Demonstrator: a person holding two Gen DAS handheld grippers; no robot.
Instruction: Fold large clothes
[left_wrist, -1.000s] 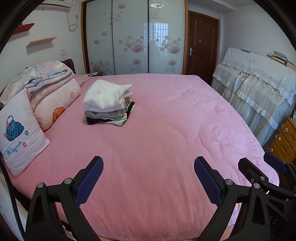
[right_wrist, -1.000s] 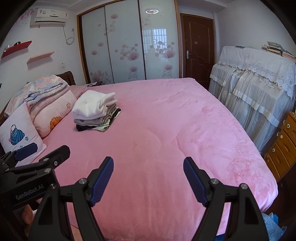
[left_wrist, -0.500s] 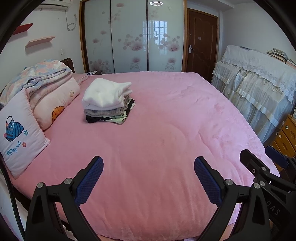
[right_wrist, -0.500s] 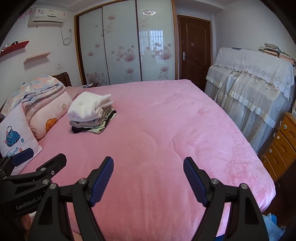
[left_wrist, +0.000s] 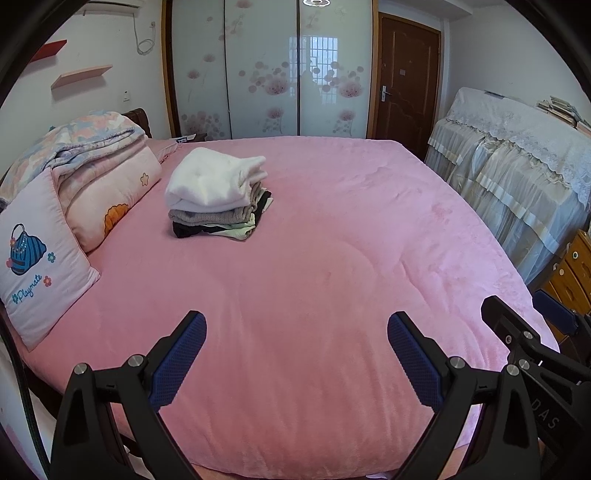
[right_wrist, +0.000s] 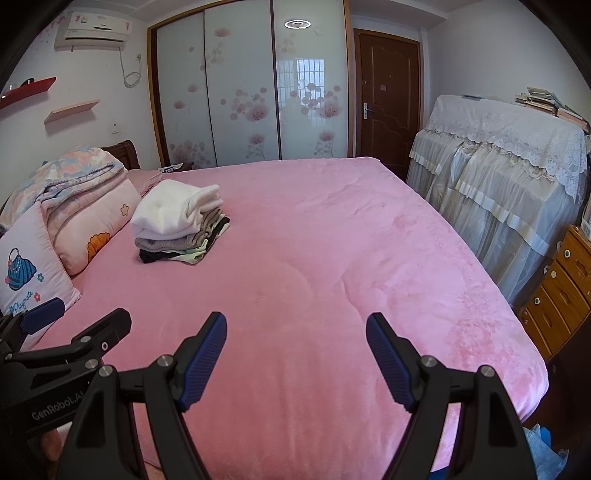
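A wide bed (left_wrist: 332, 266) covered by a pink blanket is seen from its foot end in both wrist views. The left gripper (left_wrist: 295, 339) is held above the near edge of the blanket with its blue-padded fingers (left_wrist: 177, 362) spread wide, and nothing is grasped between them. The right gripper (right_wrist: 295, 339) is held just beside it over the same edge, its fingers (right_wrist: 203, 358) likewise released and empty; each gripper is caught at the margin of the other's view. The stack of folded clothes (left_wrist: 218, 199) is found on the far left part of the bed, well apart from both grippers: a white garment (right_wrist: 177, 212) is laid on top, with grey, pale green and black pieces underneath. Just to the left of the stack, a folded floral quilt (left_wrist: 81, 147) and a pillow with a blue bag print (left_wrist: 37, 258) are placed along the headboard side. A lace-covered piece of furniture (right_wrist: 509, 155) is seen to the right of the bed, and a wardrobe with flowered sliding doors (left_wrist: 273, 70) behind it.
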